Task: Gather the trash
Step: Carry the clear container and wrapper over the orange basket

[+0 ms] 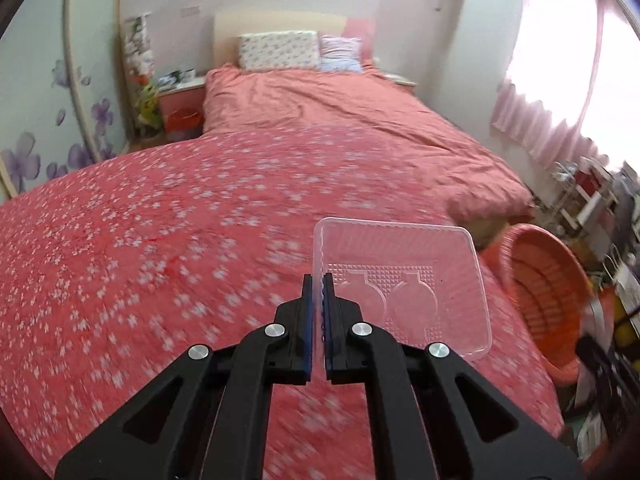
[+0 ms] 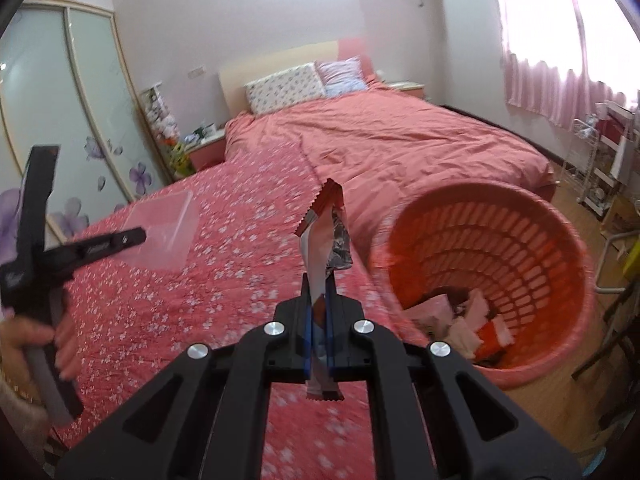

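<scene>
My left gripper (image 1: pixel 319 280) is shut on the left rim of a clear plastic tray (image 1: pixel 404 280), which it holds up over the bed with its embossed bottom facing the camera. In the right wrist view the same left gripper (image 2: pixel 144 236) appears at the left with the clear tray (image 2: pixel 164 232), held by a hand (image 2: pixel 36 336). My right gripper (image 2: pixel 319 280) is shut on a crumpled red and silver snack wrapper (image 2: pixel 326 224) that stands upright above its jaws. The orange slatted basket (image 2: pixel 496 240) lies just right of the wrapper, with several bits of trash inside; it also shows at the bed's right side as the basket (image 1: pixel 548 292).
A bed with a red floral blanket (image 1: pixel 160 248) and a plain pink duvet (image 2: pixel 400 136) fills both views. Pillows (image 1: pixel 280 50) rest against the headboard. A bedside table (image 1: pixel 180 108) stands at the left, a sliding wardrobe door (image 2: pixel 80 100) beside it. Shelves and clutter (image 2: pixel 608 160) line the right wall under pink curtains.
</scene>
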`<state>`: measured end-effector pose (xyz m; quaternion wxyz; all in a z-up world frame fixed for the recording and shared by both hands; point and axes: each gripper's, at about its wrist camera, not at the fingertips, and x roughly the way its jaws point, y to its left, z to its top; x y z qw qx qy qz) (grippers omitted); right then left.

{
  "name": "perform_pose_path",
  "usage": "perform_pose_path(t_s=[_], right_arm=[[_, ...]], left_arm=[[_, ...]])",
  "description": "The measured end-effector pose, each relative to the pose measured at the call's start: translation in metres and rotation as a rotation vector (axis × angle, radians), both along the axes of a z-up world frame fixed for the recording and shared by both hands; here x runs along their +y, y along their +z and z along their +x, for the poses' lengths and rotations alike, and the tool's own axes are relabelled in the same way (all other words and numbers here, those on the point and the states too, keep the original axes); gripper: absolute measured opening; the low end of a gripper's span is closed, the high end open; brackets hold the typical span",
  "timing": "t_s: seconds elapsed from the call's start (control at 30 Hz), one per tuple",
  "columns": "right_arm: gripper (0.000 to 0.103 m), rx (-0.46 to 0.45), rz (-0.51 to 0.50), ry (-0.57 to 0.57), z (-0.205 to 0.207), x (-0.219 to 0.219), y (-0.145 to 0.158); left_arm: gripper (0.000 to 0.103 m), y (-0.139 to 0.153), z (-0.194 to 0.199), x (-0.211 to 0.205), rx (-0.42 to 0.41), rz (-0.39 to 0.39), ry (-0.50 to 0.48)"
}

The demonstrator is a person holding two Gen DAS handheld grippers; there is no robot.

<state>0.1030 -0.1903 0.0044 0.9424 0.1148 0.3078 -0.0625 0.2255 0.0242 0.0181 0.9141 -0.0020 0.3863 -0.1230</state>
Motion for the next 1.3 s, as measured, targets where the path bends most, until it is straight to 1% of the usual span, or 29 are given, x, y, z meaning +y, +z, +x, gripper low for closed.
perform_pose_path(t_s=[0.03,0.13,0.33,0.43,0.57,0.77,0.93,1.3], right_arm=[[0.006,-0.011,-0.007,-0.022,-0.008,-0.006,0.003],[0.006,-0.034,-0.012,-0.063,-0.024,-0.020,0.009],[0.006,-0.064,0.016,-0.143,-0.048,-0.050,0.012],[0.006,-0.070,0.025,-0.175,-0.054,-0.063,0.010],[0.006,-0.080,0.017,-0.204,-0.061,-0.072,0.008],[0.006,-0.088,-0.002,-0.232,-0.064,-0.085,0.003],[0.006,-0.086,-0.010,-0.254,-0.063,-0.096,-0.001],[0.006,-0.109,-0.006,-0.255,-0.061,-0.110,-0.004]], left_arm=[[0.004,0.003,-0.010,-0.008,-0.009,-0.007,-0.020],[0.004,0.009,-0.022,-0.026,-0.029,-0.015,-0.057],[0.004,0.011,-0.048,-0.057,-0.053,-0.040,-0.132],[0.004,0.009,-0.051,-0.068,-0.049,-0.055,-0.168],[0.004,0.004,-0.057,-0.090,-0.052,-0.055,-0.198],[0.004,-0.003,-0.059,-0.116,-0.041,-0.060,-0.228],[0.004,-0.006,-0.062,-0.136,-0.050,-0.052,-0.239],[0.004,-0.013,-0.066,-0.165,-0.036,-0.064,-0.278]])
